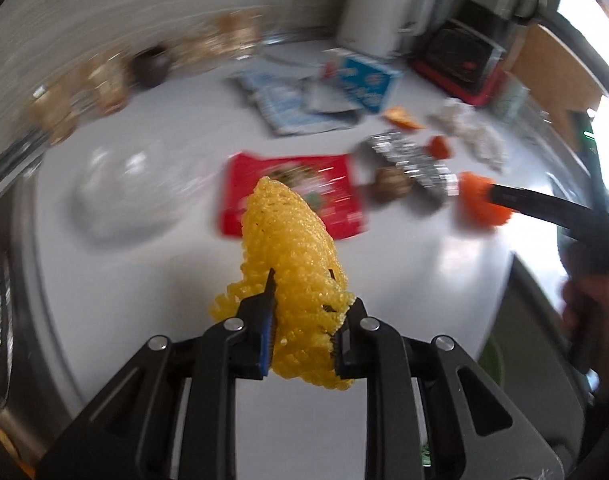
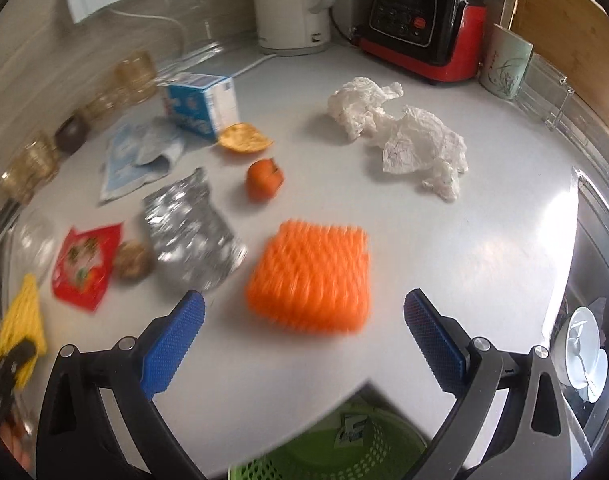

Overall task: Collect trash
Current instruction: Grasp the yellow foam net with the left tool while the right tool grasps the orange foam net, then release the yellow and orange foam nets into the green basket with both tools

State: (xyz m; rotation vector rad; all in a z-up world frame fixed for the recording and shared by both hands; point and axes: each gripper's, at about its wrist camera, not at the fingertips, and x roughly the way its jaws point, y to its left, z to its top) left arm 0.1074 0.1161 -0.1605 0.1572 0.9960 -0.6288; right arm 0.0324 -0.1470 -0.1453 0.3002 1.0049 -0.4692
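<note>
My left gripper (image 1: 304,308) is shut on a yellow foam fruit net (image 1: 288,248) and holds it above the white counter (image 1: 404,280); the net also shows at the far left of the right wrist view (image 2: 22,320). My right gripper (image 2: 304,320) is open, its blue pads on either side of an orange foam net (image 2: 310,276) that lies on the counter just ahead. In the left wrist view the orange net (image 1: 480,200) shows at the tip of the right gripper's finger. A green trash basket (image 2: 328,452) sits below the counter edge.
On the counter lie a red snack packet (image 2: 84,268), silver foil wrapper (image 2: 188,228), walnut-like ball (image 2: 132,260), orange peels (image 2: 264,180), crumpled white paper (image 2: 404,136), blue carton (image 2: 200,104) and blue wrapper (image 2: 132,156). A kettle (image 2: 292,4), blender (image 2: 420,20) and cup (image 2: 504,64) stand behind.
</note>
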